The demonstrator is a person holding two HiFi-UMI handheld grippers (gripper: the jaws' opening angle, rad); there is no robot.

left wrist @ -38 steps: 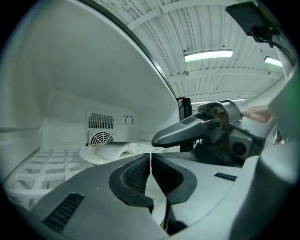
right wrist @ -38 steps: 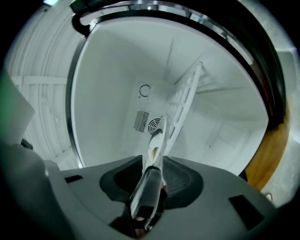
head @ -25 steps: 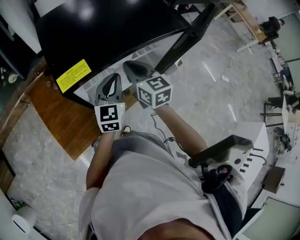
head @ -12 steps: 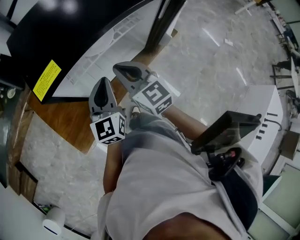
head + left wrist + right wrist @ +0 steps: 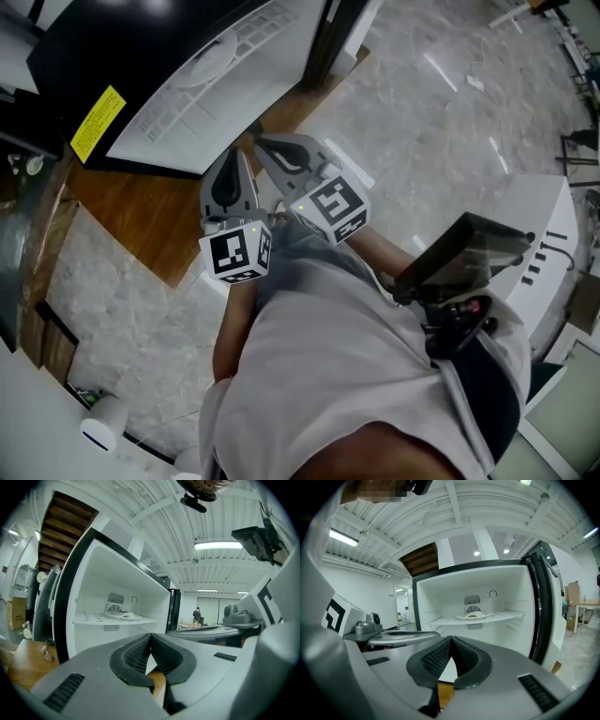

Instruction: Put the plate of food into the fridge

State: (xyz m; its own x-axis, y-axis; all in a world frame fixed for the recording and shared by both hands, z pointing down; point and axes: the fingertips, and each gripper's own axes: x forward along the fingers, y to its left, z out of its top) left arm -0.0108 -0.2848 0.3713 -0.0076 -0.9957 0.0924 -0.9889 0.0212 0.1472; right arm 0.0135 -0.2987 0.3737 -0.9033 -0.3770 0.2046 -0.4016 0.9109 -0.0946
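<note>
Left gripper (image 5: 150, 638) clenched, nothing between its jaws. Right gripper (image 5: 451, 641) clenched too, empty. They're side by side, facing the open fridge (image 5: 436, 602). Plate of food (image 5: 473, 615) sits on the fridge's white shelf (image 5: 511, 616), far back, well apart from both grippers.

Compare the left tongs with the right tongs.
In the head view the left tongs point almost straight up the picture; the right tongs slant toward upper left. The left tongs see the open fridge obliquely, off to their left; the right tongs face it nearly squarely. Both are shut and empty.
</note>
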